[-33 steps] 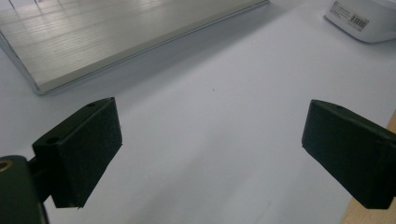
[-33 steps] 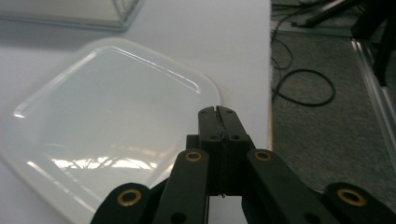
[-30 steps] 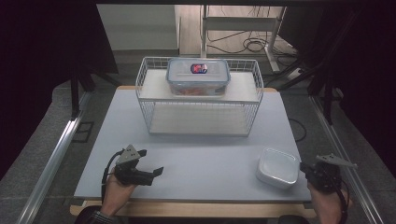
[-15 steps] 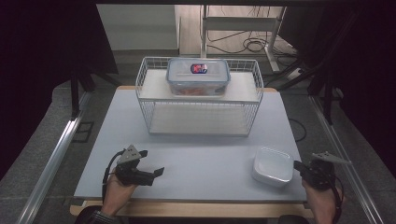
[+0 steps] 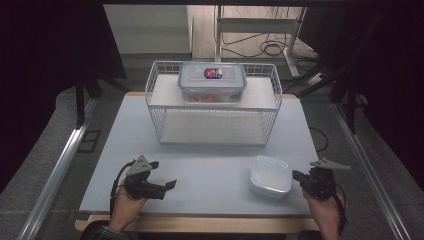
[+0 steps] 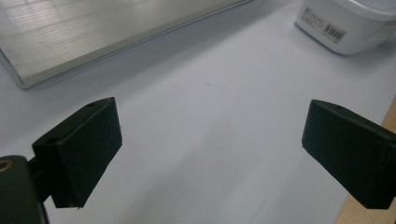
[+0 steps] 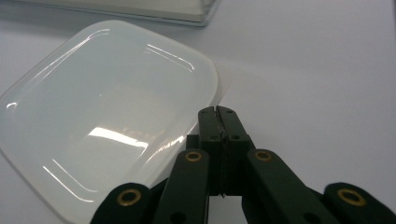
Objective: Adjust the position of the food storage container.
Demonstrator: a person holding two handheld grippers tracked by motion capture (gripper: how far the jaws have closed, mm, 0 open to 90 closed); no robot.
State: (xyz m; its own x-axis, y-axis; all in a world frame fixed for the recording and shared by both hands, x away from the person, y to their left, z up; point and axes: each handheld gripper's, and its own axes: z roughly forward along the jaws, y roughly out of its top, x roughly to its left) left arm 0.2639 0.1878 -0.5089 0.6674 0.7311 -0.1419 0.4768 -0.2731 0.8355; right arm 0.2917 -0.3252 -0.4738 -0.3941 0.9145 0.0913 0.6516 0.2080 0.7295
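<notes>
2 tongs, 1 white container (image 5: pixel 270 176), 1 wire rack (image 5: pixel 213 120).

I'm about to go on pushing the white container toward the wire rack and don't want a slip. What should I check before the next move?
1. Right gripper shut, usable as a pusher: ok, jaws pressed together with nothing between them.
2. Its tip against the white container: cannot tell; it sits right at the container's rim.
3. Container flat on the table: ok.
4. Path from the container to the wire rack: ok, bare table between them.
5. Left gripper out of the way: ok, open, well off to the container's left.
6. Lidded box steady on the rack's top shelf: ok.
</notes>
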